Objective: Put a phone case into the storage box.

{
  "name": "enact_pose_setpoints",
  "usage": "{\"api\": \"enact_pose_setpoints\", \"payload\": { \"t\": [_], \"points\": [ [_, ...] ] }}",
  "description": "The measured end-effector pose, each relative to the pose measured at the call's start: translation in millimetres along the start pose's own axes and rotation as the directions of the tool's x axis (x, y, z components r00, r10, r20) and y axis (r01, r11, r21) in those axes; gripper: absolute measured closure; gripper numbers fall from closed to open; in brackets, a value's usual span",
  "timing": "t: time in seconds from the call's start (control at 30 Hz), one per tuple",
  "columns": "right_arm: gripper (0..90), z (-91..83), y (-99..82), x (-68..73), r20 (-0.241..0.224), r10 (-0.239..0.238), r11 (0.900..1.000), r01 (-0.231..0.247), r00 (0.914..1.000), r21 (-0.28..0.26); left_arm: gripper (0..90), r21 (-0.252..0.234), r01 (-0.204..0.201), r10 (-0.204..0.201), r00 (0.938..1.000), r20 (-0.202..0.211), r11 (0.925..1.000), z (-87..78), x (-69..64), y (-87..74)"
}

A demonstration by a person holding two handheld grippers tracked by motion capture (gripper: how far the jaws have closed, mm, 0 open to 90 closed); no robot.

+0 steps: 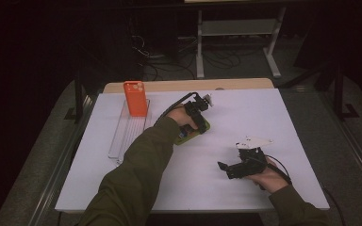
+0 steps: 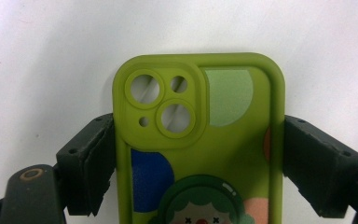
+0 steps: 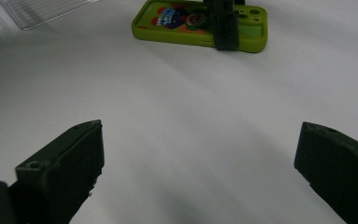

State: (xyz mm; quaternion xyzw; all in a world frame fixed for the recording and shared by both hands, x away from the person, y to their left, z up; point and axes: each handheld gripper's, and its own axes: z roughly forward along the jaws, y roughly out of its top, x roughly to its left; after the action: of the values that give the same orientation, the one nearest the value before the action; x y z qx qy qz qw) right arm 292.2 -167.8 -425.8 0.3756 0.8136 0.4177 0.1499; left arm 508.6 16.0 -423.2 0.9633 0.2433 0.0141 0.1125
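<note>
White table (image 1: 245,122), with a clear ribbed tray (image 1: 128,134) along its left side and an orange phone case (image 1: 135,99) standing, seemingly upright, at the tray's far end. Green phone case (image 2: 233,154) flat near the table's middle, clamped across its long edges by the left gripper (image 2: 198,158). Right gripper (image 3: 198,158) nearer, well apart from it, jaws wide and bare.

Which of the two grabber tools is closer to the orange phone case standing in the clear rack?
The left. The left gripper sits just right of the orange phone case, clamped on the green phone case. The right gripper waits open, nearer the table's front edge, farther away.
</note>
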Motion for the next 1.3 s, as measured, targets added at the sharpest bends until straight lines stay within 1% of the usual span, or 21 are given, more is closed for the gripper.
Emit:
{"api": "enact_pose_setpoints", "payload": {
  "t": [0.03, 0.1, 0.13, 0.2, 0.27, 0.33, 0.4, 0.6, 0.67, 0.7, 0.73, 0.8, 0.9, 0.93, 0.97, 1.1, 1.13, 1.17, 1.2, 1.27, 1.3],
  "points": [
    [1.0, 0.0, 0.0, 0.0, 0.001, 0.002, 1.0000, -0.002, 1.0000, -0.001, 16.4, -0.005, 0.005, -0.005, 1.0000, -0.001, 1.0000, -1.1, -0.4, 0.0],
    [1.0, -0.1, -0.1, -0.3, 0.003, 0.000, 1.0000, 0.000, 1.0000, -0.001, 16.4, -0.012, -0.004, 0.004, 1.0000, -0.003, 0.9999, -4.0, -0.4, -0.1],
    [1.0, -0.2, -0.2, -0.2, 0.003, 0.001, 1.0000, -0.001, 1.0000, 0.000, 16.4, -0.022, 0.003, -0.003, 1.0000, 0.000, 0.9998, -5.0, -0.8, -0.4],
    [1.0, -0.4, -0.3, -0.1, 0.003, 0.004, 1.0000, -0.004, 1.0000, 0.001, 16.4, -0.033, -0.005, 0.005, 1.0000, 0.005, 0.9994, -9.1, -0.7, -0.9],
    [1.0, -0.4, -0.3, 0.3, 0.004, 0.010, 0.9999, -0.010, 0.9999, 0.002, 16.4, -0.057, 0.001, -0.001, 1.0000, 0.008, 0.9984, -13.6, -1.5, -1.6],
    [1.0, -0.5, -0.3, 0.3, 0.005, 0.011, 0.9999, -0.011, 0.9999, 0.002, 16.3, -0.065, -0.011, 0.012, 0.9999, 0.010, 0.9978, -18.7, -0.9, -2.1],
    [1.0, -0.5, -0.4, 0.4, 0.005, 0.011, 0.9999, -0.011, 0.9999, 0.002, 16.4, -0.097, 0.006, -0.004, 0.9998, 0.018, 0.9952, -23.5, -2.6, -3.1],
    [1.0, 0.0, -0.6, 0.3, 0.004, 0.013, 0.9999, -0.013, 0.9999, 0.004, 16.3, -0.152, 0.004, 0.000, 0.9998, 0.022, 0.9884, -42.2, -5.2, -6.7],
    [1.0, 0.1, -0.6, 0.3, 0.005, 0.013, 0.9999, -0.013, 0.9999, 0.005, 16.3, -0.176, 0.006, -0.001, 0.9997, 0.026, 0.9843, -49.0, -5.7, -8.6],
    [1.0, 0.1, -0.6, 0.3, 0.005, 0.013, 0.9999, -0.013, 0.9999, 0.005, 16.3, -0.199, 0.017, -0.012, 0.9995, 0.028, 0.9800, -51.9, -6.5, -9.9],
    [1.0, 0.2, -0.7, 0.3, 0.005, 0.012, 0.9999, -0.012, 0.9999, 0.005, 16.3, -0.212, 0.018, -0.011, 0.9995, 0.031, 0.9770, -55.0, -6.2, -11.2],
    [1.0, 0.3, -0.9, 0.3, 0.004, 0.015, 0.9998, -0.016, 0.9999, 0.010, 16.3, -0.232, 0.023, -0.014, 0.9992, 0.038, 0.9725, -61.2, -6.5, -14.1],
    [1.0, 0.6, -0.9, -0.6, 0.007, 0.003, 1.0000, -0.003, 1.0000, 0.006, 16.3, -0.263, 0.025, -0.016, 0.9992, 0.037, 0.9645, -70.1, -6.3, -19.4],
    [1.0, 0.7, -0.9, -0.3, 0.007, 0.007, 1.0000, -0.007, 0.9999, 0.006, 16.2, -0.278, 0.030, -0.020, 0.9991, 0.037, 0.9601, -72.8, -6.6, -21.4],
    [1.0, 0.6, -0.9, -0.3, 0.008, 0.007, 0.9999, -0.007, 0.9999, 0.009, 16.2, -0.301, 0.041, -0.030, 0.9987, 0.041, 0.9529, -74.9, -7.4, -23.4],
    [1.0, 0.8, -0.9, 0.1, 0.007, 0.011, 0.9999, -0.012, 0.9999, 0.013, 16.2, -0.329, 0.030, -0.021, 0.9993, 0.030, 0.9440, -85.5, -6.3, -31.9],
    [1.0, 1.0, -0.9, -0.5, 0.010, 0.004, 0.9999, -0.004, 0.9999, 0.010, 16.2, -0.339, 0.034, -0.024, 0.9992, 0.032, 0.9401, -87.3, -6.1, -33.8],
    [1.0, 1.1, -1.0, -0.5, 0.010, 0.003, 0.9999, -0.003, 0.9999, 0.011, 16.2, -0.342, 0.026, -0.017, 0.9995, 0.028, 0.9395, -89.0, -5.3, -35.5],
    [1.0, 1.3, -0.9, -0.4, 0.011, 0.007, 0.9999, -0.007, 0.9999, 0.009, 16.2, -0.354, 0.033, -0.024, 0.9993, 0.030, 0.9348, -91.0, -5.3, -38.0],
    [1.0, 1.2, -0.7, 0.1, 0.010, 0.012, 0.9999, -0.012, 0.9999, 0.011, 16.2, -0.366, 0.029, -0.022, 0.9995, 0.022, 0.9301, -94.6, -4.5, -42.1],
    [1.0, 1.2, -0.8, 0.0, 0.010, 0.009, 0.9999, -0.009, 0.9999, 0.012, 16.2, -0.375, 0.033, -0.026, 0.9994, 0.022, 0.9263, -96.1, -4.2, -44.0]
  ]
}}
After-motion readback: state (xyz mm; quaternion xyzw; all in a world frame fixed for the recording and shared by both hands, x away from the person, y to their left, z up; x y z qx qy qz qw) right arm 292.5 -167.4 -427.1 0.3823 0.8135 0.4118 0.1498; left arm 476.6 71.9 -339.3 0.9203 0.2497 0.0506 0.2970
